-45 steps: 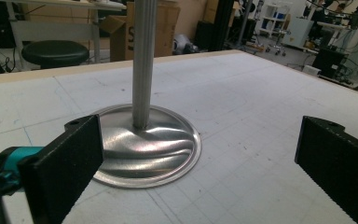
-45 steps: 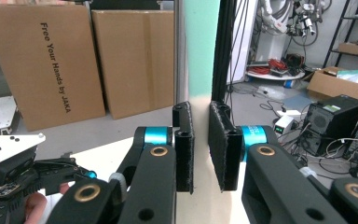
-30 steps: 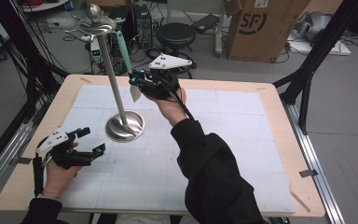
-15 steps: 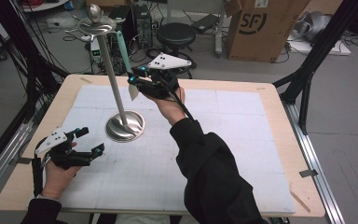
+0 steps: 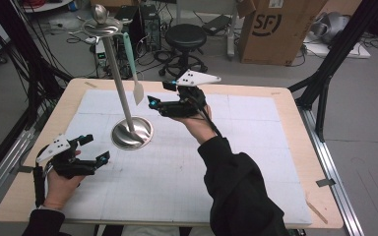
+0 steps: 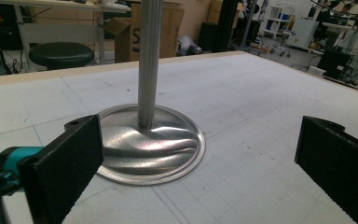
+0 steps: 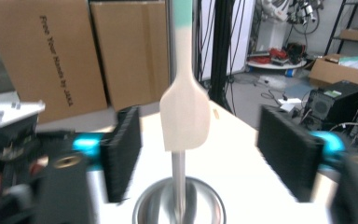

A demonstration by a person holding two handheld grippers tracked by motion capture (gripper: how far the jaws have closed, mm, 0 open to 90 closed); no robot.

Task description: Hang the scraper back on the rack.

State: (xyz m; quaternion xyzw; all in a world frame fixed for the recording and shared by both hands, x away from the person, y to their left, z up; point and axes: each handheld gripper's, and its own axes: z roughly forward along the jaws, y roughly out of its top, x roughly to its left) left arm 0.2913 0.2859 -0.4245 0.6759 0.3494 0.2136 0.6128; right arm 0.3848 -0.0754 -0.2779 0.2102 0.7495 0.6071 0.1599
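Observation:
A steel stand rises from a round base [image 5: 132, 132] on the white mat, its pole [image 5: 118, 78] leaning up to a hook ring at the top. A spatula [image 5: 138, 92] with a teal handle and a white blade hangs from that ring. My right gripper [image 5: 158, 94] hovers just right of the blade; its jaws have just been opening, stand wide, and touch nothing. In the right gripper view the blade [image 7: 185, 116] hangs ahead, framed by the open right gripper [image 7: 198, 154]. My left gripper [image 5: 97, 147] rests open near the table's left edge, facing the base [image 6: 154, 144].
A wooden rim [image 5: 295, 113] borders the white mat. Beyond the far edge stand a black stool [image 5: 186, 37] and a cardboard box [image 5: 275, 29]. Black frame legs [image 5: 325, 83] stand at the right; cables hang at the left.
The right gripper was closed at the spatula blade; it has let go, opened wide and drawn back to the right. The spatula now hangs free. The left gripper has kept still.

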